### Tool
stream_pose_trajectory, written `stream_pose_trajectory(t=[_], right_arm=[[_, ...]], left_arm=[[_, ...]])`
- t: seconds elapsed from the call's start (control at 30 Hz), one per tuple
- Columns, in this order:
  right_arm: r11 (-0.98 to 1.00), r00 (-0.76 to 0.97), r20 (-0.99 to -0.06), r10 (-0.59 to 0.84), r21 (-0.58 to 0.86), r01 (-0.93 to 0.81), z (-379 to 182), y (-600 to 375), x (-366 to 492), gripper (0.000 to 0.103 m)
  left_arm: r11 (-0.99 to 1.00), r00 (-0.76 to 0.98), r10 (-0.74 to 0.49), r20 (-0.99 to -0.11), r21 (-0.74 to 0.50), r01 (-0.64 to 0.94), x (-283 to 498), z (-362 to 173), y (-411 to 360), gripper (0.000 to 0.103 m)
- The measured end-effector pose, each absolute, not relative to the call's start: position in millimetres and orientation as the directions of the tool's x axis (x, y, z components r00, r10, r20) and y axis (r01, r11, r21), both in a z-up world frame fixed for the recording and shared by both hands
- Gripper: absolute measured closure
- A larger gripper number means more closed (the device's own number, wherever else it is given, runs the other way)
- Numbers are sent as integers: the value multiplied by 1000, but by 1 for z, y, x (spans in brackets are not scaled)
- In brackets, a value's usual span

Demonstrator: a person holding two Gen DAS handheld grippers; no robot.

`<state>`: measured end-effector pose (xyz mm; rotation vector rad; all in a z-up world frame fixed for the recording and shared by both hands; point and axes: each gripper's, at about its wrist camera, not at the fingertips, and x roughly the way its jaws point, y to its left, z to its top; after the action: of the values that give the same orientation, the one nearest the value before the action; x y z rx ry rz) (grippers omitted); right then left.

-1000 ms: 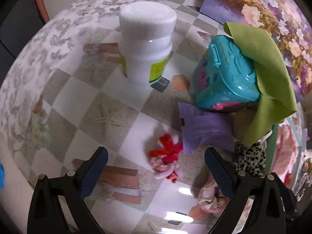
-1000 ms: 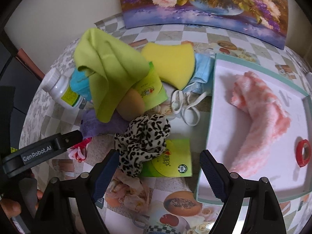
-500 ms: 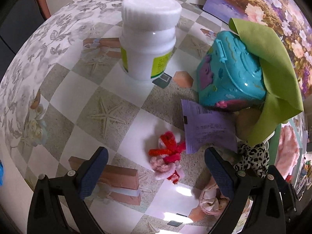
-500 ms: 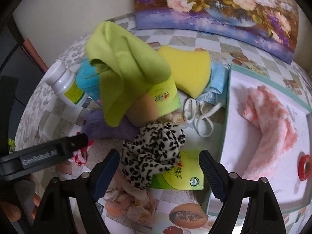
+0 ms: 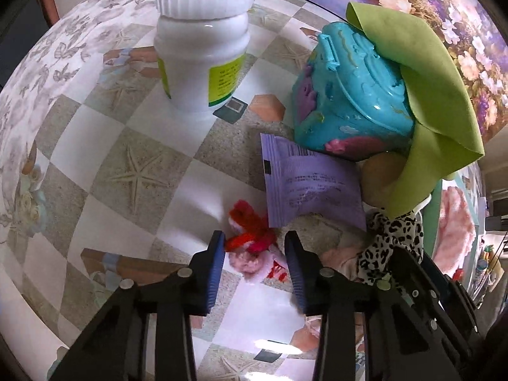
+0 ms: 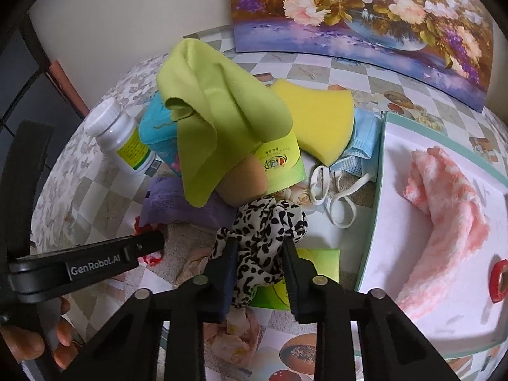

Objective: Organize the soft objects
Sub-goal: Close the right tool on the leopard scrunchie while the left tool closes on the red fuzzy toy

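Note:
My left gripper (image 5: pixel 255 247) has its jaws closed in on a red and pink fuzzy toy (image 5: pixel 254 244) lying on the tablecloth. My right gripper (image 6: pixel 258 254) is shut on a leopard-print scrunchie (image 6: pixel 263 225) at the front of the pile. A lime green cloth (image 6: pixel 219 117) drapes over a teal toy case (image 5: pixel 352 98). A yellow sponge (image 6: pixel 320 117) and a blue face mask (image 6: pixel 358 146) lie behind. A pink fluffy cloth (image 6: pixel 444 209) lies in the white tray (image 6: pixel 374 222) at the right.
A white pill bottle (image 5: pixel 203 41) stands at the far left of the pile. A purple sachet (image 5: pixel 311 184) lies beside the toy. A red tape roll (image 6: pixel 498 279) sits in the tray. A flower painting (image 6: pixel 365 9) leans on the wall behind.
Both grippers have closed from wide open: the left around the red and pink toy, the right on the leopard scrunchie. Both moved forward toward the pile.

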<state>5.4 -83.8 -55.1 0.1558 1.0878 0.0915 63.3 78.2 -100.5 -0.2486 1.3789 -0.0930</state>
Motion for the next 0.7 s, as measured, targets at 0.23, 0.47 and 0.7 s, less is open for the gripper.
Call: stream_pose_trajectory(t=[0.23,0.47,0.7], right_arm=[[976,466,-866,182,218,25,-50,-92,5,84],[965,481,-852,205,259,48,-42,-103,0,84],[953,482,-850,214,291,90,-38,-120,-5,84]], left_arm=[[962,219,-237,-946,-260,-82,60,-97,82,67],[957,258,-235,-937,-270,-109,57,-87,91,67],[951,267,-233,-935,-276,-137,65,-83,110,67]])
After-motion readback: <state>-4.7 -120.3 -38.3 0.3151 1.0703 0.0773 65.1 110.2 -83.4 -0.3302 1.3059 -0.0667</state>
